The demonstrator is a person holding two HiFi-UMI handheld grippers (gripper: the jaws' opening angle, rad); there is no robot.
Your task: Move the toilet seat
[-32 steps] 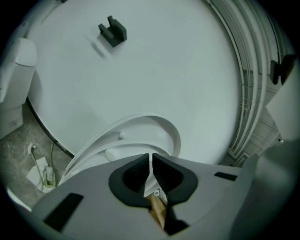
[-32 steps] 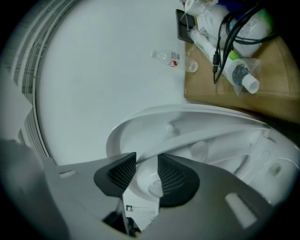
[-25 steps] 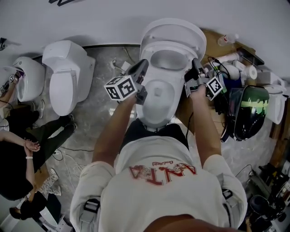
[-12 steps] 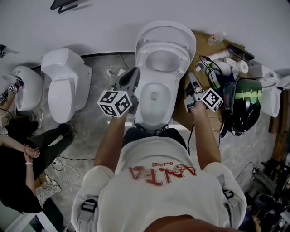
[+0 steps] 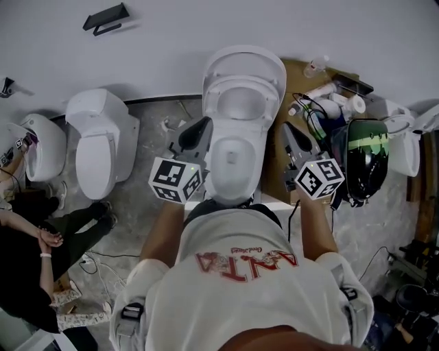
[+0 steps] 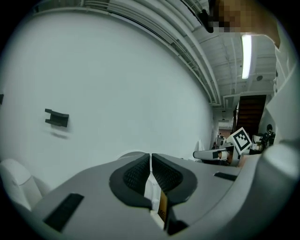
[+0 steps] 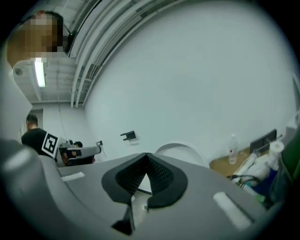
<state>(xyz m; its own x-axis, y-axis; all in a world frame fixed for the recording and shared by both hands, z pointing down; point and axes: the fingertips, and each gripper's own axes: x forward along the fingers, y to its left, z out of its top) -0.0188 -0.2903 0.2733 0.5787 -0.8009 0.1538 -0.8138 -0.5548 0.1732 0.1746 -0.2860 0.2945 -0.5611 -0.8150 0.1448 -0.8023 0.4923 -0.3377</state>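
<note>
In the head view the white toilet point(image 5: 233, 161) stands against the wall right in front of me. Its seat ring point(image 5: 215, 90) and lid point(image 5: 243, 56) are tipped up toward the wall, leaving the bowl uncovered. My left gripper point(image 5: 200, 131) hovers by the bowl's left side, shut and holding nothing. On the bowl's right my right gripper point(image 5: 289, 131) is likewise shut and empty. Both are clear of the toilet. In the left gripper view the left gripper point(image 6: 150, 161) has its pads together. The right gripper point(image 7: 146, 160) also shows pads meeting, with the lid point(image 7: 183, 152) beyond them.
Two more white toilets point(image 5: 103, 137) point(image 5: 40, 137) stand to the left, with a seated person point(image 5: 27, 233) beside them. To the right are a wooden board point(image 5: 302, 72) with bottles and cables and a black-and-green bag point(image 5: 363, 158). A black bracket point(image 5: 103, 17) hangs on the wall.
Both grippers have drawn back from the toilet's rim toward me and rolled, their marker cubes turning. The raised seat and lid have stayed up.
</note>
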